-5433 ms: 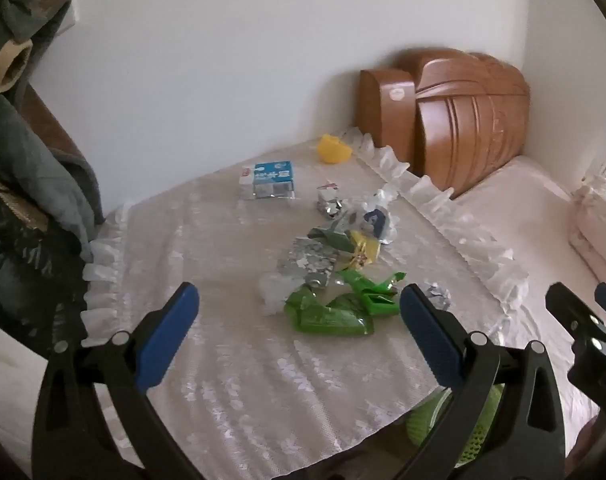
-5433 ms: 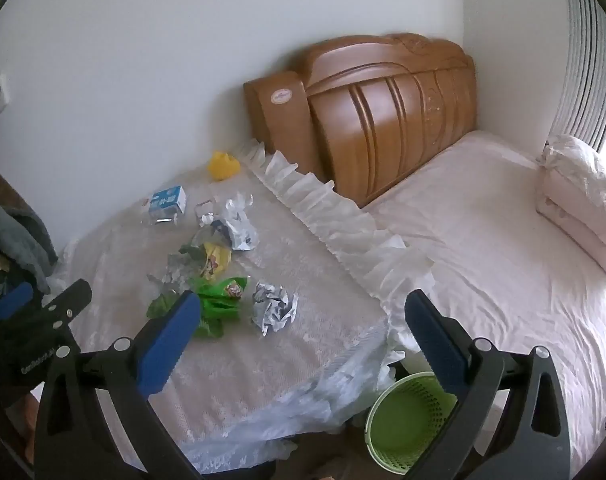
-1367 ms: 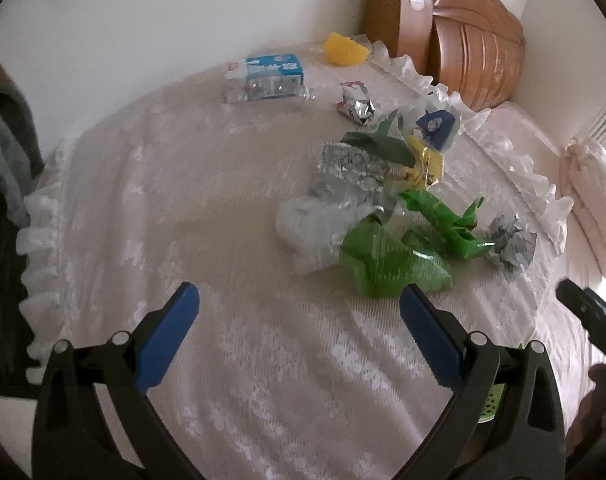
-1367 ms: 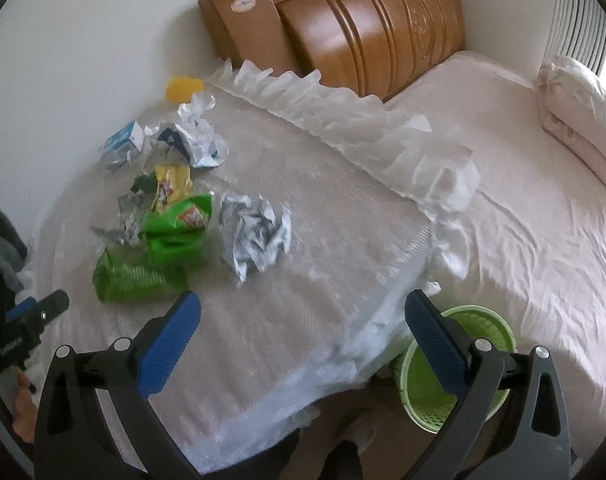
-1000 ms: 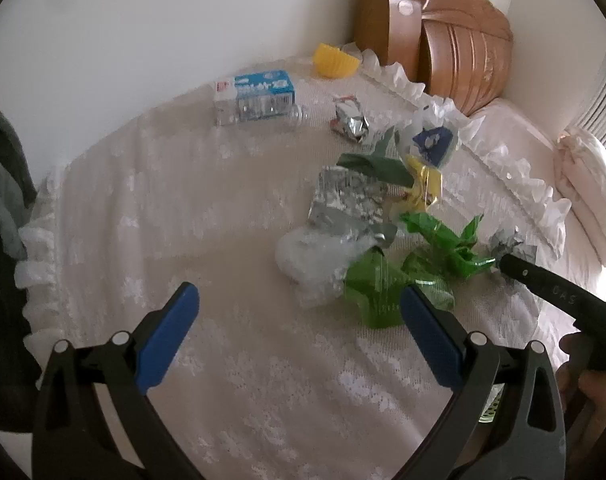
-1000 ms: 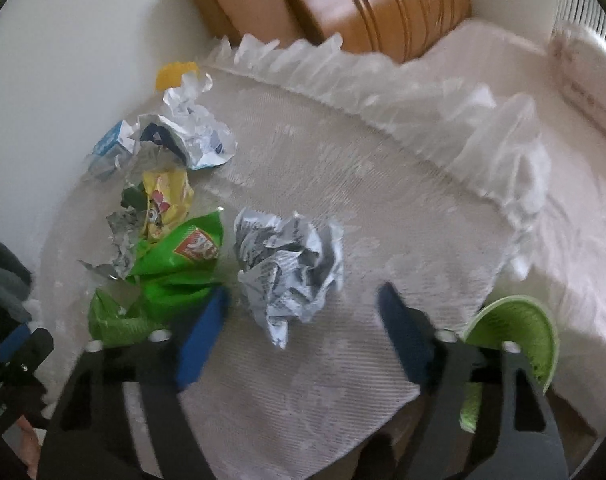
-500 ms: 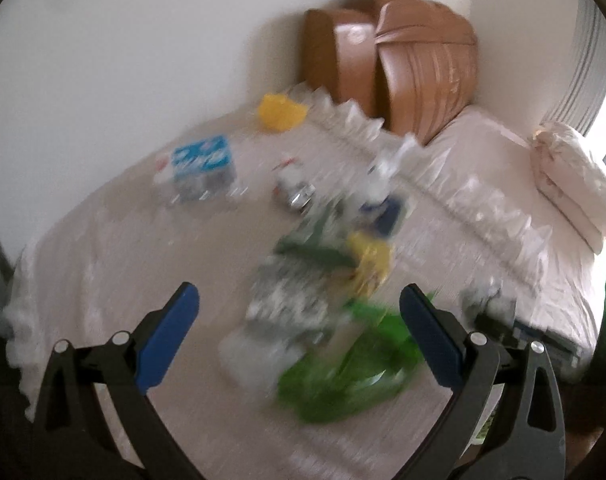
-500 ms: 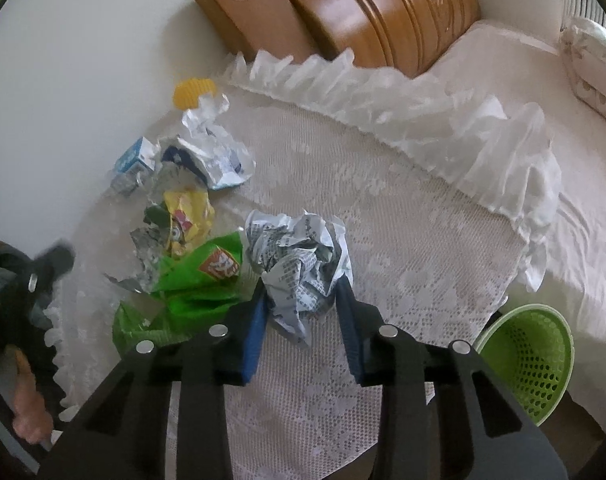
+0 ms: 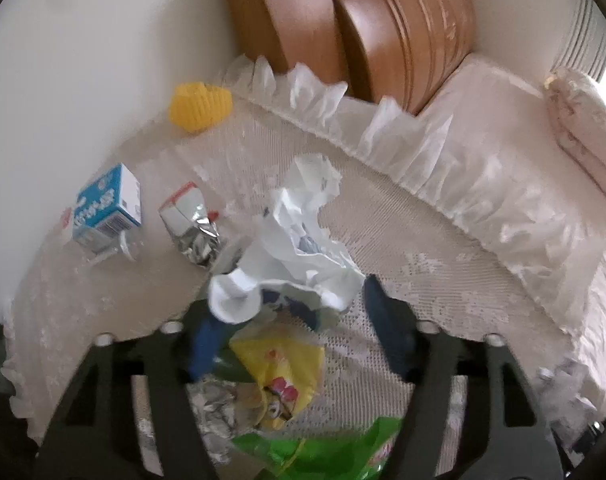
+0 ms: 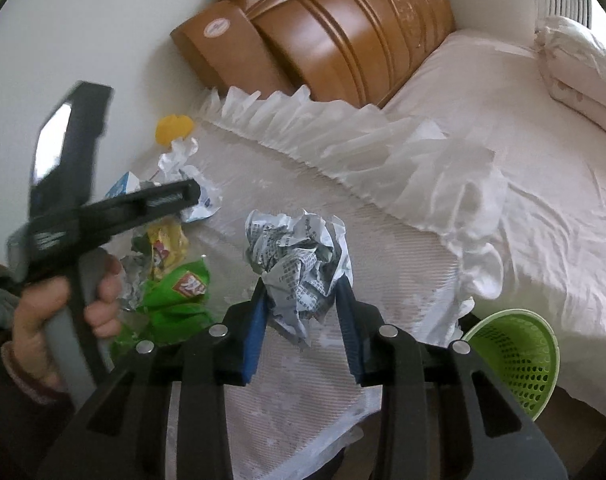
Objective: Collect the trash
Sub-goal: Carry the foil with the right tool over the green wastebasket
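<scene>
My right gripper (image 10: 301, 316) is shut on a crumpled newspaper ball (image 10: 297, 256) and holds it over the lace-covered table (image 10: 383, 248). My left gripper (image 9: 291, 328) has its jaws partly closed around a crumpled white and blue wrapper (image 9: 299, 240), which lies between the blue pads; a firm grip is not clear. Under it lie a yellow snack bag (image 9: 279, 376) and a green chip bag (image 9: 319, 452). The green chip bag (image 10: 175, 292) also shows in the right wrist view, beside the hand holding the left gripper (image 10: 83, 208). A green mesh bin (image 10: 515, 360) stands on the floor at the table's right edge.
A blue and white carton (image 9: 103, 208), a foil wrapper (image 9: 191, 224) and a yellow cup (image 9: 201, 106) lie toward the wall. A wooden headboard (image 10: 343, 32) and a bed (image 10: 523, 140) lie beyond the frilled table edge (image 10: 363, 148).
My right gripper closed on the newspaper ball and lifted it. My left gripper moved forward over the pile and its jaws narrowed around the white and blue wrapper.
</scene>
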The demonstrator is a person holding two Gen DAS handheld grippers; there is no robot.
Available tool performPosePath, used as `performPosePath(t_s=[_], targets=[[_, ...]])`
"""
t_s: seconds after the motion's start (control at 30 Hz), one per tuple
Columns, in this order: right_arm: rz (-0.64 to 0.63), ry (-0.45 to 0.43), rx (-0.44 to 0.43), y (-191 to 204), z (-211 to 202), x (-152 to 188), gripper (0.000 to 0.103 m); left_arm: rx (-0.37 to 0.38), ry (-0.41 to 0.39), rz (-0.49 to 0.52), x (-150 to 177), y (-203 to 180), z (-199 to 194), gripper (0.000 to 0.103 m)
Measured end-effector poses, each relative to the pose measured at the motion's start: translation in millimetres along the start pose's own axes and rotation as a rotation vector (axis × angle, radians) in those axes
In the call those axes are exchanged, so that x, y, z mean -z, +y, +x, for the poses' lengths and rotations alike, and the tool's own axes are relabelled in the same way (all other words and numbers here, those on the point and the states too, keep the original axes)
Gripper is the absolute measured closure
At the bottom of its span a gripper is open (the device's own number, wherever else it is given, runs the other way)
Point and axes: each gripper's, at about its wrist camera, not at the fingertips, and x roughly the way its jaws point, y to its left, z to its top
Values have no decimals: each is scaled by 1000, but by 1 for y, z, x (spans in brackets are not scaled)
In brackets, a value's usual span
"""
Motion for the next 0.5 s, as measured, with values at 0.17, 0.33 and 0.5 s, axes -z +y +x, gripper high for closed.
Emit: performPosePath(t_s=[0.17,0.33,0.5], targets=[[6,9,-23,-13,3,-1,68,-6,-26,-58,-3,7,-2,57],[-3,14,-51,-21,5,-5,68,6,-98,-57,-7,7,-19,58],[-34,-15,-75,-23,-5,-12,68,58,-169,-51,1,8,-60,58]])
